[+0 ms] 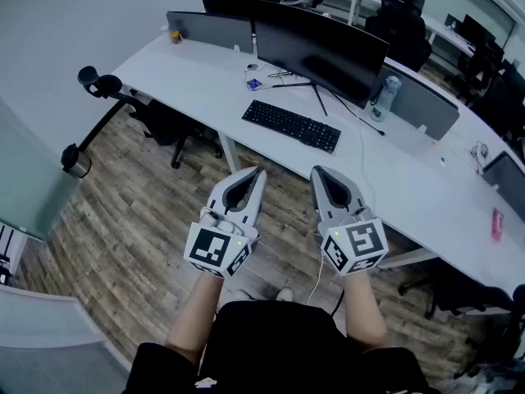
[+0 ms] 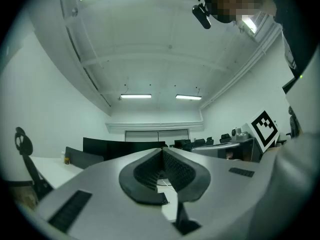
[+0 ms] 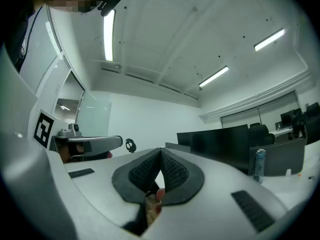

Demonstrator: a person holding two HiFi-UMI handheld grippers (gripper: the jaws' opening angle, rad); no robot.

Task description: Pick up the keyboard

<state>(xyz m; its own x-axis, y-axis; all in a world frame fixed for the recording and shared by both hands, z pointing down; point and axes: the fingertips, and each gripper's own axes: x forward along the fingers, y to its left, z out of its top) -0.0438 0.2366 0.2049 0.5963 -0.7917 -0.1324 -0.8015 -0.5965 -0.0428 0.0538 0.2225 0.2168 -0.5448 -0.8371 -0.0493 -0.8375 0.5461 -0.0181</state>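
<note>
A black keyboard [image 1: 291,125] lies on the white desk [image 1: 197,84], in front of a wide black monitor [image 1: 320,49]. My left gripper [image 1: 259,171] and right gripper [image 1: 317,171] hang side by side above the wooden floor, short of the desk's near edge and apart from the keyboard. Both are shut with nothing between the jaws. In the left gripper view the left gripper [image 2: 162,150] points about level at the room, and the right gripper [image 3: 160,150] does the same in its own view. The keyboard does not show in either gripper view.
An office chair [image 1: 160,121] stands under the desk at the left. Grey divider panels [image 1: 210,30] and a water bottle [image 1: 387,95] sit behind the monitor. A cable [image 1: 361,150] runs off the desk's front edge. More desks and chairs [image 1: 404,29] fill the back.
</note>
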